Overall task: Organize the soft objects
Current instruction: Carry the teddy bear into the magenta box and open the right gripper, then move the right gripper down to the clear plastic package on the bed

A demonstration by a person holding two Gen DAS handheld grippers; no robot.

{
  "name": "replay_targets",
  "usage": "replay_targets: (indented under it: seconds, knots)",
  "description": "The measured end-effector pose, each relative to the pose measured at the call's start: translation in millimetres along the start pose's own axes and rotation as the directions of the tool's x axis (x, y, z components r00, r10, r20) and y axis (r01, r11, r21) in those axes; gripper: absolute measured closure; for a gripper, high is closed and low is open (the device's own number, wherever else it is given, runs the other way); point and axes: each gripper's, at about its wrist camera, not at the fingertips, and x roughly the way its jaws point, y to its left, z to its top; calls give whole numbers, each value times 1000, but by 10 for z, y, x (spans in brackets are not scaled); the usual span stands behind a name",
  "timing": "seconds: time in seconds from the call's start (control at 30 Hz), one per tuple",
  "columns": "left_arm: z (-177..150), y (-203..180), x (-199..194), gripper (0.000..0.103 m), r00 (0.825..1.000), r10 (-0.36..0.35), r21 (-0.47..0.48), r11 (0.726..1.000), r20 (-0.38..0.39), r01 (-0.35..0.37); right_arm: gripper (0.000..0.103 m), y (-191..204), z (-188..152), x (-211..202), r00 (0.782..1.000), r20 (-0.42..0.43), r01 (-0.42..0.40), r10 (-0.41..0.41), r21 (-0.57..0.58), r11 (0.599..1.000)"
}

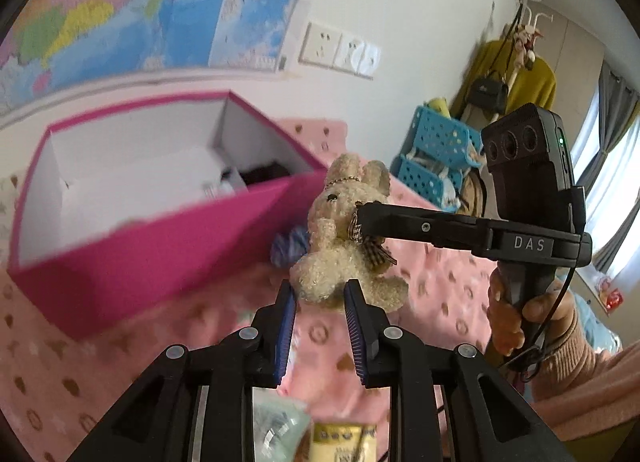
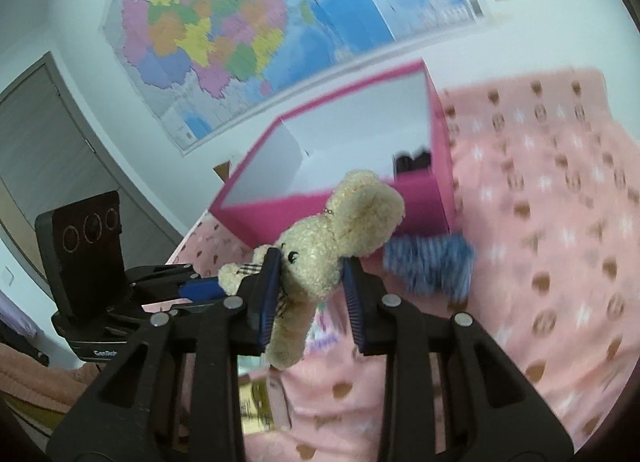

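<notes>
Two claws meet over a pink blanket dotted with brown and white marks. One of them, the right claw, is clamped on a cream plush rabbit: its blue-padded fingers press against the toy at the neck, just under the head, and the rabbit hangs in the air above the blanket with its ears pointing toward the box and one limb dangling down between the fingers. From the left wrist view the same rabbit shows with a checked bow at its neck and a small bead chain on its head, gripped from the right side by the right claw, whose handle is held in the person's right hand.

The left claw sits just below the rabbit with its jaws apart, a narrow gap between the blue pads; the toy's lower body hangs right above the fingertips, and whether they touch it is unclear.

Behind the rabbit stands an open pink box with white inner walls, resting on the blanket; something dark lies in its far corner. A blue-and-white striped soft object lies on the blanket just beside the box's near corner. A colourful map hangs on the wall behind.
</notes>
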Motion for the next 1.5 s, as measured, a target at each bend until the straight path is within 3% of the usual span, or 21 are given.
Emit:
replay_targets:
  seconds: [0.4,0.77,0.97,1.03,1.1,1.27,1.5]
  knots:
    - [602,335,132,79,993,105,-26,994,58,-104,70,-41,774,397,1000,5,25,-25,-91,995]
    - [852,767,475,79,986,168,-99,981,-2,-167,69,-201,1077,941,988,-76,124,-136,-148,981]
    - [938,970,694,79,975,216,-141,965,-59,-222,68,-260,1157,1207,968,-113,202,-225,-189,961]
    - [952,1025,726,68,963,259,-153,951,-76,-268,65,-280,1180,1272,953,-105,260,-285,-206,943]
    - [949,1076,710,58,955,288,-167,940,-76,-297,56,-332,1181,1288,941,-107,298,-322,-191,935]
    - [844,1104,518,58,952,304,-166,938,-34,-306,56,-313,1056,1136,950,-101,275,-296,-179,945]
    - [631,955,123,57,959,282,-141,951,28,-275,55,23,812,635,988,-70,124,-140,-200,972]
